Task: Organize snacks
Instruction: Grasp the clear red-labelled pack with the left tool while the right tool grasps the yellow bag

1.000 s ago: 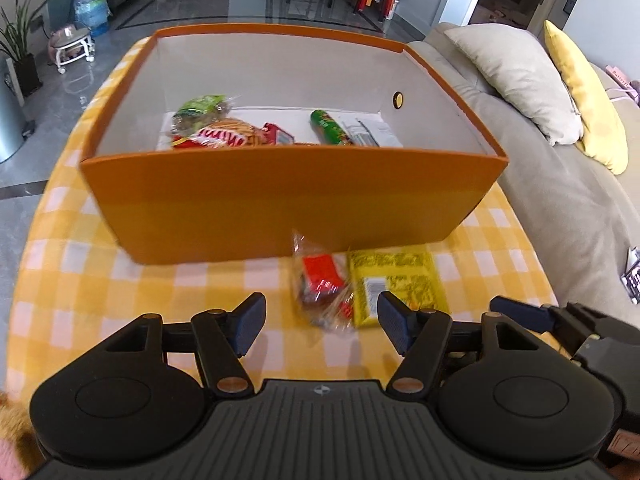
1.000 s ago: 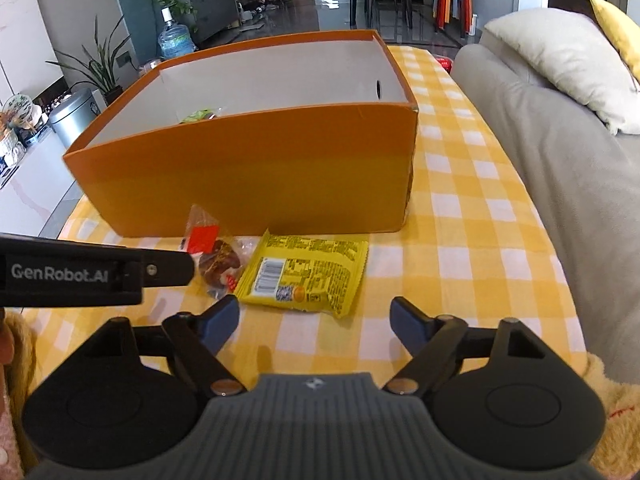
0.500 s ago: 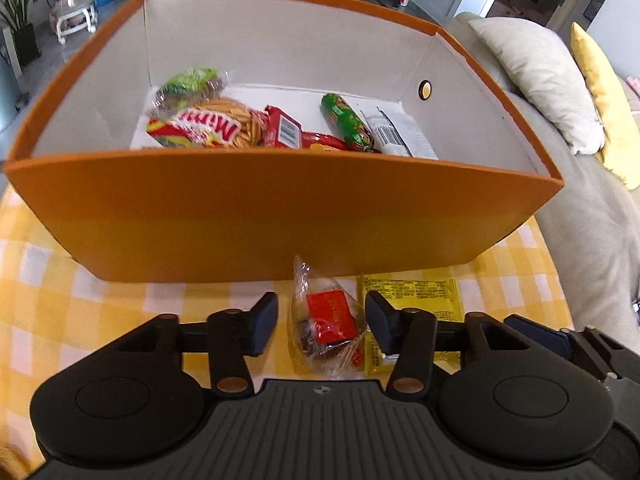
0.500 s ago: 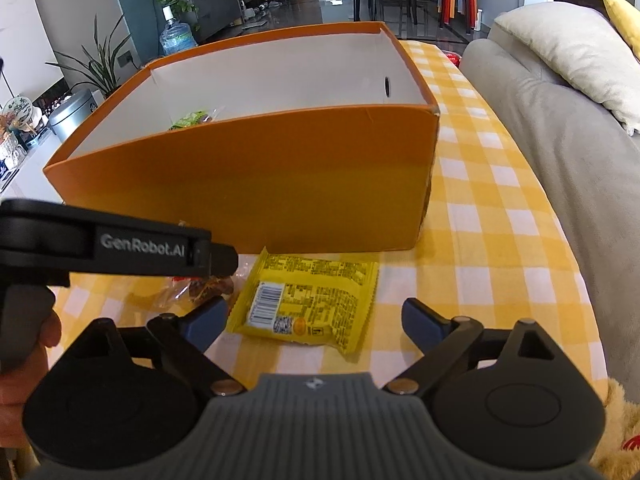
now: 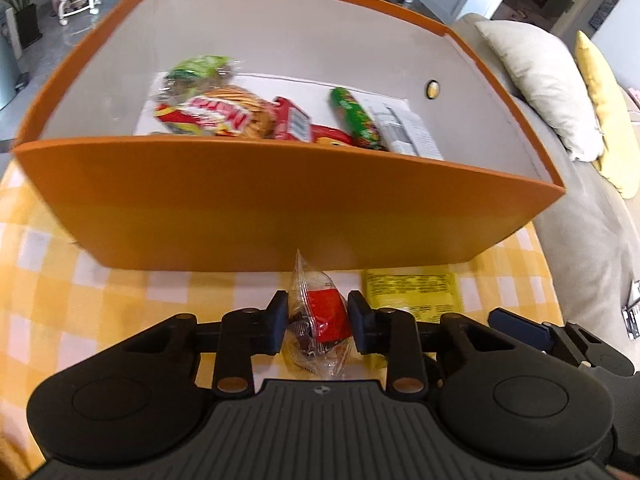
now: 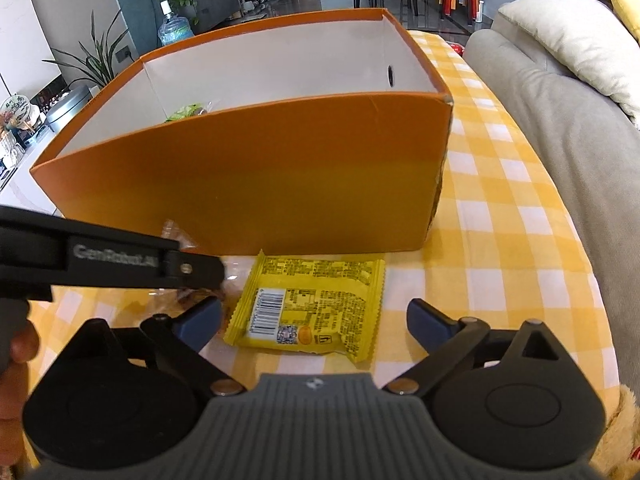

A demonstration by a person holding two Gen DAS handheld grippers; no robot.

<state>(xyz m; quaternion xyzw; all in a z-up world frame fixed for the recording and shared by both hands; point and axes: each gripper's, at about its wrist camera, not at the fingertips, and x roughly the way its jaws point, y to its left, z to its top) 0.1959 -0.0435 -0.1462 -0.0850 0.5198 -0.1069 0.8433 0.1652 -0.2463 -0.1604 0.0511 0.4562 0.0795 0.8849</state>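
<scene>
We see an open orange box (image 5: 280, 208) with pale inner walls standing on a table under a yellow-and-white checked cloth (image 5: 52, 280), with a beige sofa (image 6: 560, 128) along its right side. Inside the box, on its floor toward the far wall, lie several snacks: a clear bag with green print (image 5: 200, 68) at the back left, a red-and-yellow pack of round biscuits (image 5: 216, 114) in front of it, a red packet (image 5: 296, 122) touching the biscuits, and to the right a green tube-shaped pack (image 5: 354, 118) lying beside a white wrapper (image 5: 404, 132) printed with black text. Outside the box, just in front of its near wall, two snacks lie on the cloth. The left gripper (image 5: 318, 322) has just been closing, and its pads now press on both sides of a clear-wrapped snack with a red label (image 5: 322, 316), which crumples between them. Just to the right of it lies a flat yellow packet (image 6: 308, 304), barcode side up, close to the box wall but not touching the clear-wrapped snack as far as we can tell. The right gripper (image 6: 314, 316) has just been opening and stands wide, its fingers either side of the yellow packet, pads clear of it and holding nothing.
</scene>
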